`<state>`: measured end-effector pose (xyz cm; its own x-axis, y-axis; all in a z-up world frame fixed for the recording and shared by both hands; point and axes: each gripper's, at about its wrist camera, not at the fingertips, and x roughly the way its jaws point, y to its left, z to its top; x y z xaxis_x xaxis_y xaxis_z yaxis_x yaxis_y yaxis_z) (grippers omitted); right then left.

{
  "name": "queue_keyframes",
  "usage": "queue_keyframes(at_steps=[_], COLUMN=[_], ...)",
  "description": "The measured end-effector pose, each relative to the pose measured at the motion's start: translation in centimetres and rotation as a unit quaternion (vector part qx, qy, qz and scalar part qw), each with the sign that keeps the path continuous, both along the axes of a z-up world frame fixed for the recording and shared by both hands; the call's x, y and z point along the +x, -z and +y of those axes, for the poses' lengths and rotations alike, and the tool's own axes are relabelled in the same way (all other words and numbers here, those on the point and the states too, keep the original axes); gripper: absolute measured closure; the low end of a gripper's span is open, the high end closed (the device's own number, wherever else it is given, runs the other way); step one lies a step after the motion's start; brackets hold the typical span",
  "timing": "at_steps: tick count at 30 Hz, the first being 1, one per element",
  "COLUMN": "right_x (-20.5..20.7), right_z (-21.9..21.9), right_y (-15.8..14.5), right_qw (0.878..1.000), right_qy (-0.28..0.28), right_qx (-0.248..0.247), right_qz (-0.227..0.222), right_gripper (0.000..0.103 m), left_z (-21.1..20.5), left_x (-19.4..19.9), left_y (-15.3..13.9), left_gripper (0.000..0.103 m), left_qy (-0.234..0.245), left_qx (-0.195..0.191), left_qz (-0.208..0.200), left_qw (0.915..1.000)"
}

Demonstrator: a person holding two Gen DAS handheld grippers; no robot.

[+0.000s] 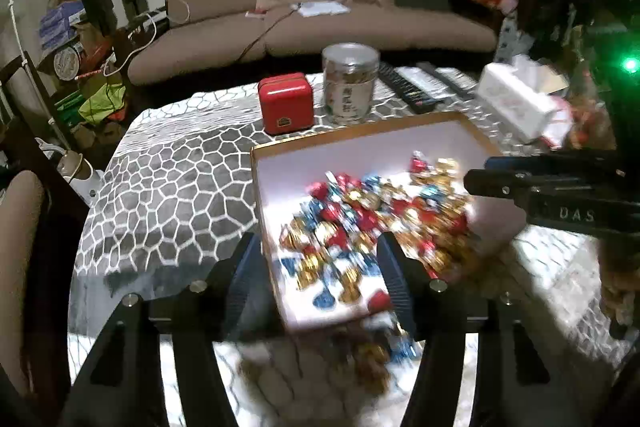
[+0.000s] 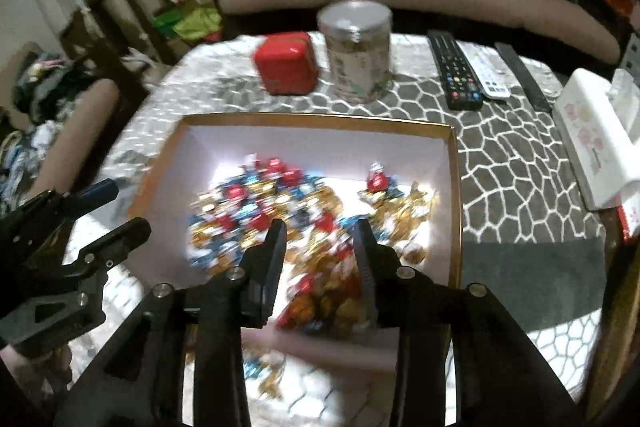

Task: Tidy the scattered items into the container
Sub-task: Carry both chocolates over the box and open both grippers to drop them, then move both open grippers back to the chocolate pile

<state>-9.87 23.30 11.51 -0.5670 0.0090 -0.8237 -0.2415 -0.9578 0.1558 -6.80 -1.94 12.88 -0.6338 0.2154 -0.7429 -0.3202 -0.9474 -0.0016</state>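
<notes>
A shallow white box with a gold rim (image 1: 360, 131) (image 2: 312, 119) sits on the honeycomb-patterned table and holds a heap of red, blue and gold wrapped candies (image 1: 360, 219) (image 2: 280, 203). A few loose candies (image 1: 380, 351) (image 2: 264, 375) lie blurred on the table just in front of the box. My left gripper (image 1: 320, 267) (image 2: 130, 206) hangs over the box's near left part, jaws wide apart, nothing pressed between them. My right gripper (image 2: 320, 247) (image 1: 478, 173) is over the box's near edge, jaws a little apart, with blurred red and gold candies seen in the gap.
Behind the box stand a red tin (image 1: 285, 103) and a silver-lidded jar (image 1: 350, 83). Several remotes (image 2: 456, 71) lie at the back right, and a white tissue box (image 2: 596, 143) at the right edge. A brown sofa (image 1: 320, 7) is beyond the table.
</notes>
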Motion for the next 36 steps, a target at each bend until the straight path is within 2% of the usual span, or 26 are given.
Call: queue_keyframes(at_steps=[3, 7, 10, 14, 17, 25, 27, 29, 33, 36], right_x=[2.9, 6.9, 9.2, 11.0, 11.5, 10.9, 10.8, 10.8, 10.7, 10.7], right_z=[-1.8, -4.5, -6.3, -7.9, -8.5, -8.8, -8.8, -8.9, -9.4, -9.9], right_y=[-1.0, -1.1, 0.3, 3.7, 5.9, 9.0, 9.4, 9.8, 10.7, 11.0], right_qw=[1.000, 0.998, 0.998, 0.997, 0.997, 0.996, 0.996, 0.995, 0.994, 0.992], right_qy=[-0.020, -0.037, -0.047, -0.057, -0.062, -0.074, -0.074, -0.078, -0.091, -0.096], right_qx=[0.007, 0.014, 0.034, 0.044, 0.051, 0.046, 0.048, 0.055, 0.066, 0.084], right_qz=[0.023, 0.038, 0.037, 0.019, 0.011, 0.002, 0.001, 0.002, 0.001, 0.005], right_gripper=[0.068, 0.068, 0.067, 0.067, 0.067, 0.067, 0.067, 0.068, 0.077, 0.078], left_z=[-1.2, -2.1, -1.8, -0.9, -0.2, 0.1, 0.1, 0.4, 0.8, 0.8], left_x=[3.3, 6.6, 7.8, 8.6, 8.8, 8.3, 8.3, 8.2, 7.9, 7.5], left_y=[0.8, 3.5, 5.6, 7.5, 8.4, 10.7, 11.3, 12.0, 12.1, 12.3], left_gripper=[0.039, 0.039, 0.039, 0.039, 0.039, 0.040, 0.047, 0.049, 0.053, 0.059], left_qy=[-0.006, -0.021, -0.023, -0.010, 0.004, 0.031, 0.035, 0.038, 0.038, 0.030], left_qx=[0.020, 0.048, 0.058, 0.047, 0.032, 0.042, 0.048, 0.045, 0.048, 0.047], left_qz=[0.003, -0.012, -0.025, -0.024, -0.019, -0.028, -0.035, -0.041, -0.036, -0.039], left_qw=[0.9998, 0.9985, 0.9977, 0.9986, 0.9993, 0.9982, 0.9976, 0.9974, 0.9975, 0.9977])
